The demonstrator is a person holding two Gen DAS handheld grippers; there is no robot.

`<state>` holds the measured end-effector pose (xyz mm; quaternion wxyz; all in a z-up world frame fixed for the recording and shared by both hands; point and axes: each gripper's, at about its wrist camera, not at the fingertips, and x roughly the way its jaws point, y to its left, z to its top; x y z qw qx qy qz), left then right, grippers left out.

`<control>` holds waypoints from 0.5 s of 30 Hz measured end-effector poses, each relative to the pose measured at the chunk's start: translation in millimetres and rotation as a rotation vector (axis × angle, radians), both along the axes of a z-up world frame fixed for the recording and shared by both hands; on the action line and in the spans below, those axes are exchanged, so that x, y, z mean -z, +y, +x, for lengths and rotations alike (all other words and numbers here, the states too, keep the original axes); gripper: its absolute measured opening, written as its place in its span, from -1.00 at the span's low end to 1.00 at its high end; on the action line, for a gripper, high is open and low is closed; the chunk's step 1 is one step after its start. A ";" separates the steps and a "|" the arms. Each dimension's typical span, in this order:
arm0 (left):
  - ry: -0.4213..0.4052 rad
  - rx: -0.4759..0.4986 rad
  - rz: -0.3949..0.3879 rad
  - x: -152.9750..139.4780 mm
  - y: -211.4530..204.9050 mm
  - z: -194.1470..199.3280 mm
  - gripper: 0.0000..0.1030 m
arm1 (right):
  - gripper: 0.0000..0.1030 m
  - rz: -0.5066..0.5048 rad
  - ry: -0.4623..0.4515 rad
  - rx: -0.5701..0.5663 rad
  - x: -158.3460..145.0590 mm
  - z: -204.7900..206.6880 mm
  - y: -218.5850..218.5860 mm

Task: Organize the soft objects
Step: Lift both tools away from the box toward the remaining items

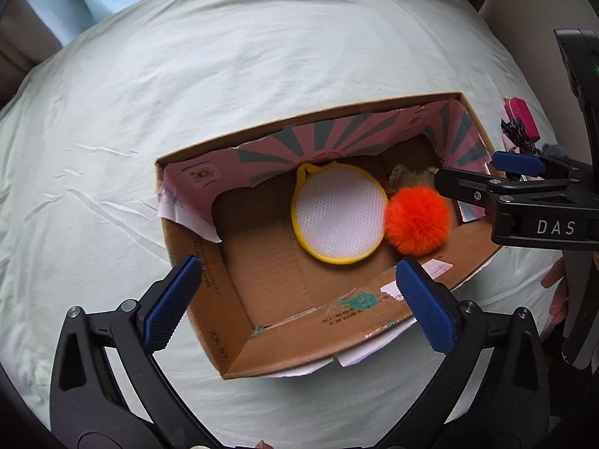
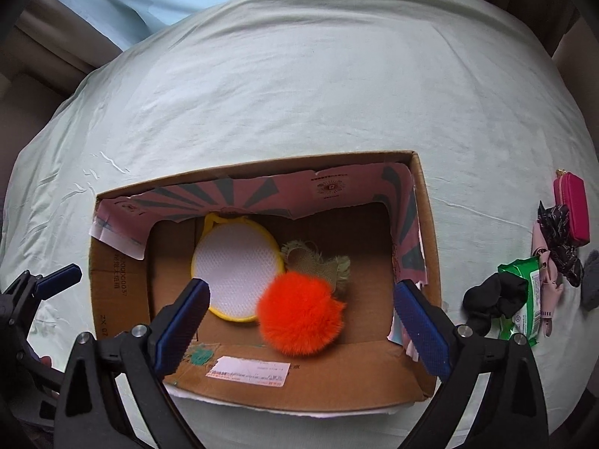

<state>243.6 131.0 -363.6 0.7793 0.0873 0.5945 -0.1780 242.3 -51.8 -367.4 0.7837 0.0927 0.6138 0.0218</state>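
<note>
Three soft things already sit in the box [image 2: 419, 224]: the orange pom-pom [image 2: 299, 314], the mesh pad [image 2: 236, 269] and a frayed cloth [image 2: 318, 262]. Both tools, left [image 1: 299, 303] and right [image 2: 301, 325], hang wide open and empty. Next I'd go for the black sock [image 2: 494, 299] at right of frame, pinching its bunched middle.

A cardboard box [image 2: 425, 262], a pink pouch [image 2: 571, 207], a green wipes pack [image 2: 522, 301] and a black sock [image 2: 490, 301] were borne by the pale green bedsheet [image 2: 299, 93].
</note>
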 end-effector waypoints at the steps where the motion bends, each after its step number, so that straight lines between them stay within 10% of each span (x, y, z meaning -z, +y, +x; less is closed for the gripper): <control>1: -0.011 0.001 0.004 -4.3 1.5 -1.9 1.00 | 0.90 0.000 -0.008 -0.002 -4.6 -1.6 0.5; 15: -0.176 -0.084 -0.005 -93.5 28.2 -41.1 1.00 | 0.90 -0.018 -0.158 -0.028 -93.5 -50.6 7.9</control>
